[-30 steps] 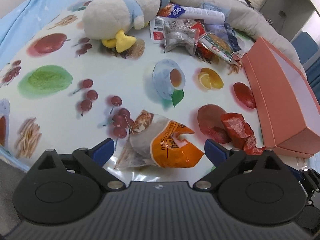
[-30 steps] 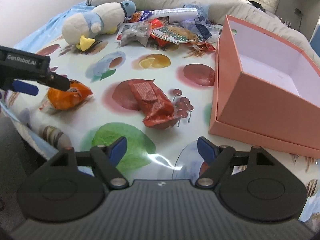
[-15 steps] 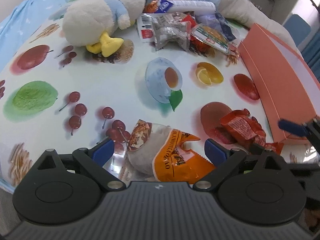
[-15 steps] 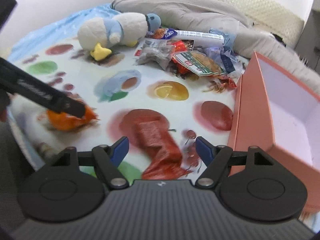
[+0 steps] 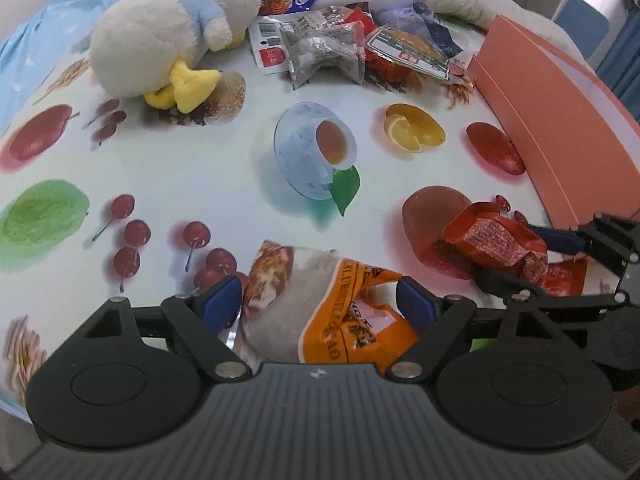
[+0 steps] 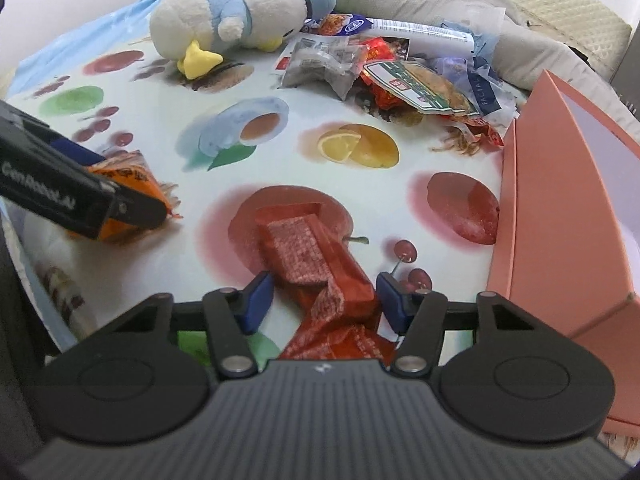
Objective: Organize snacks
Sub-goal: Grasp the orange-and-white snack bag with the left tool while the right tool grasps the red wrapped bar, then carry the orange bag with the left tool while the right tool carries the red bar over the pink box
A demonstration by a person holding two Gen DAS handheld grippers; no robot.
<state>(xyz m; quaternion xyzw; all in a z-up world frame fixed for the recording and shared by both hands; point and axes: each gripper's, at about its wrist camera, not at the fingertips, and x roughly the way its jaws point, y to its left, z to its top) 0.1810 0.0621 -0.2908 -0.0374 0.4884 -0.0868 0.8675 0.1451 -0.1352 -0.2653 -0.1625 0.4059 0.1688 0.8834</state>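
With both grippers just closing, my left gripper [image 5: 320, 304] astride the orange snack bag [image 5: 344, 312] and my right gripper [image 6: 325, 299] astride the red snack packet [image 6: 320, 264], pads apparently not yet biting, I fear crinkly film slipping free.

The tablecloth [image 5: 224, 184] looked like smooth, faintly glossy plastic sheet with printed fruit. The orange snack bag [image 5: 344, 320] and red wrapper [image 6: 320, 264] were crinkled, shiny film. The duck toy [image 5: 168, 36] was fuzzy plush cloth. The pink box [image 6: 560, 208] looked like matt cardboard.
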